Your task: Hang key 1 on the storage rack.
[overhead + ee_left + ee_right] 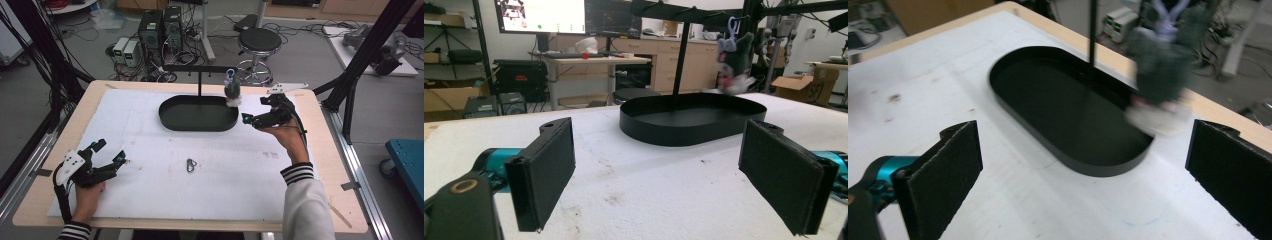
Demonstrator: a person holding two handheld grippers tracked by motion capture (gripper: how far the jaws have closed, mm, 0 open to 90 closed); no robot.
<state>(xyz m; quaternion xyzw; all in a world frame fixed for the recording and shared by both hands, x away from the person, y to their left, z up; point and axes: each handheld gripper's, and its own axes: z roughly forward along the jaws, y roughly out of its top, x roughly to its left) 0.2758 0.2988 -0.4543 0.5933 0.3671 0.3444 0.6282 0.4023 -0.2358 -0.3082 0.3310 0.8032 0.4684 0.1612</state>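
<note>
Two grippers are seen at the table, both with jaws spread wide and nothing held between them. The right gripper (255, 114) is raised near the right end of the black oval tray (170, 120), and the plush keychain (231, 90) is hung by its clip from the black stand's bar (200, 68), just ahead of those jaws and a bit above the tray's right end. In the right gripper view the plush (1158, 75) is blurred, sitting beyond the gap, nearer the right-hand jaw, not touched. The left gripper (111, 155) is parked low at the near left corner, well apart from it. A small carabiner (190, 165) is left lying on the white mat (150, 185).
</note>
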